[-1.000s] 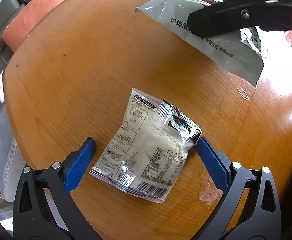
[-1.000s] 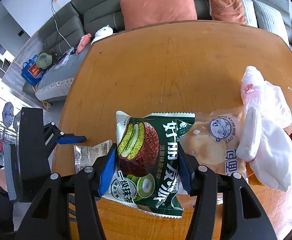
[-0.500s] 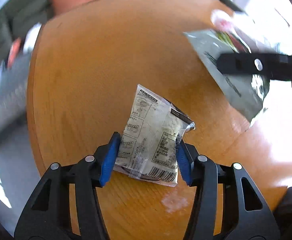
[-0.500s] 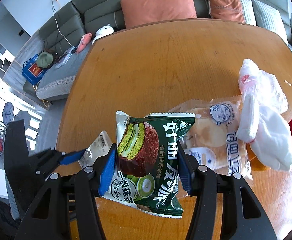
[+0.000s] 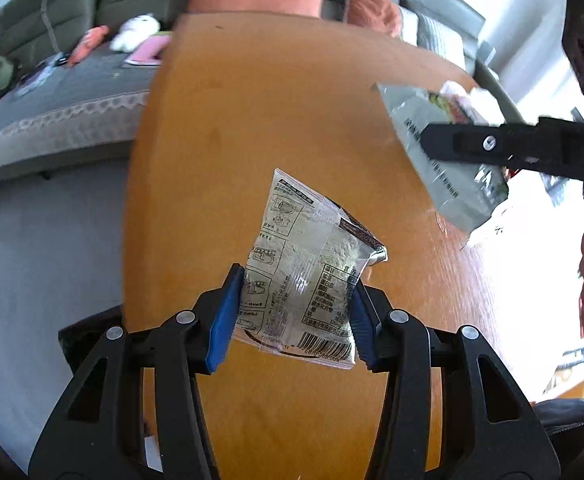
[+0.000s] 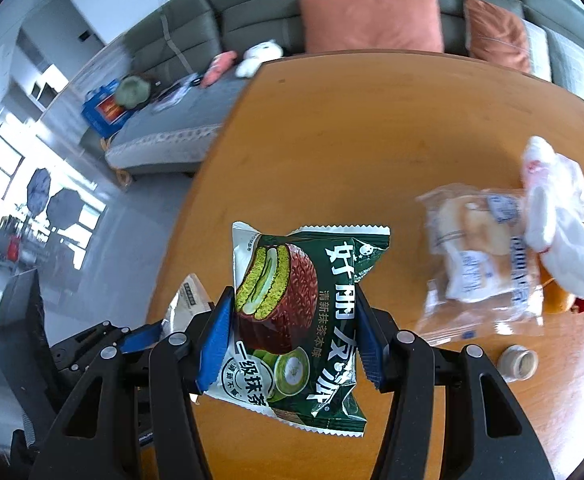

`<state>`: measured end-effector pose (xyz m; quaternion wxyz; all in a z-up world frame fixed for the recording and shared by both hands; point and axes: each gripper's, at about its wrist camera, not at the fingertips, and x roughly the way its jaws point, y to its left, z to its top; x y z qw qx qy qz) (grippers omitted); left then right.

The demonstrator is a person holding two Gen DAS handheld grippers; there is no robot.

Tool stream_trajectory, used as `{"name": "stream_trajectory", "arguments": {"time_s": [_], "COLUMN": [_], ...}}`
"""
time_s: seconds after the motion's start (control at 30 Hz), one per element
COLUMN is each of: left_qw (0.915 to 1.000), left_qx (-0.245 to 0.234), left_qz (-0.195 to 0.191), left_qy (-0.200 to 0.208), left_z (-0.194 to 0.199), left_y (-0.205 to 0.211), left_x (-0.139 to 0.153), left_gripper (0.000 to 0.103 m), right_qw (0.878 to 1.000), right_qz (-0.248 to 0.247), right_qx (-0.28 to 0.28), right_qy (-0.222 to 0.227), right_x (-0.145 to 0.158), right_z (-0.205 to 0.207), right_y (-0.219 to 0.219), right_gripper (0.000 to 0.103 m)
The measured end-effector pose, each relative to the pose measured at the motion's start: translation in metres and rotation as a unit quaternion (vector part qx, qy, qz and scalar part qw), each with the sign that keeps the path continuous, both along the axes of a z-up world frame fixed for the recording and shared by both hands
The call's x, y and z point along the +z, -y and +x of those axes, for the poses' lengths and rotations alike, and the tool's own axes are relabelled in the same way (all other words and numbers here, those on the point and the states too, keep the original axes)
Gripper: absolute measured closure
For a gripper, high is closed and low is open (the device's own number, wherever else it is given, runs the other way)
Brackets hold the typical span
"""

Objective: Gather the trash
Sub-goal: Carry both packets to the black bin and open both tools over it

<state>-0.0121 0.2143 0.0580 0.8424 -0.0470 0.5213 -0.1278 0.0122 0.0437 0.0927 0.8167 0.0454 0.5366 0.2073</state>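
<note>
Orange-brown wood of the round table (image 6: 372, 140) fills most of both views, and the trash is spread on its right part. In the right wrist view, at the right edge, lies a clear bread bag (image 6: 480, 264) with a crumpled white plastic bag (image 6: 560, 216) touching it, and a small bottle cap (image 6: 518, 362) just below them. Both claws carry something. The right gripper (image 6: 290, 344) is clamped on the green matcha pie wrapper (image 6: 304, 320), lower centre of the frame. The left gripper (image 5: 294, 314) is clamped on the clear printed packet (image 5: 304, 276), lower centre of its view, and the packet seems lifted off the wood.

I judge the step in hand is carrying both pieces away to a bin, which is not visible. To do it well, keep the pressure steady, because thin film slips easily, and move both hands apart so the wrappers do not catch each other.
</note>
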Motion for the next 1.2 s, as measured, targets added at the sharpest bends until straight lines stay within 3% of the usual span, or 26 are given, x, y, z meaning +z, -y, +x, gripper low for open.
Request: {"name": "stream_trajectory", "arguments": {"time_s": [0.27,0.53,0.9,1.13,1.17,1.2], "left_qw": [0.997,0.9869,0.9598,0.9445,0.9416,0.9382], "left_qx": [0.076,0.16,0.279,0.325,0.333,0.341], "left_qz": [0.01,0.016,0.023,0.031,0.031,0.037], "left_qy": [0.011,0.006,-0.015,-0.033,-0.039,-0.042], "left_z": [-0.032,-0.088,-0.16,-0.181,-0.18,-0.18], "left_y": [-0.051,-0.115,-0.204,-0.233,-0.238,-0.243], "left_x": [0.004,-0.003,-0.015,-0.023,-0.026,-0.026], "left_gripper": [0.054,0.054,0.054,0.052,0.046,0.024], "right_qw": [0.997,0.986,0.957,0.945,0.944,0.943], "right_qz": [0.006,0.013,0.006,0.005,0.006,0.002], "right_qx": [0.078,0.163,0.291,0.326,0.33,0.333], "right_qy": [0.01,0.014,0.015,0.012,0.01,0.007], "right_x": [0.009,0.014,0.008,-0.001,-0.002,-0.003], "right_z": [-0.021,-0.048,-0.105,-0.112,-0.113,-0.113], "right_y": [-0.068,-0.155,-0.272,-0.317,-0.325,-0.334], "right_gripper": [0.046,0.046,0.046,0.046,0.045,0.042]}}
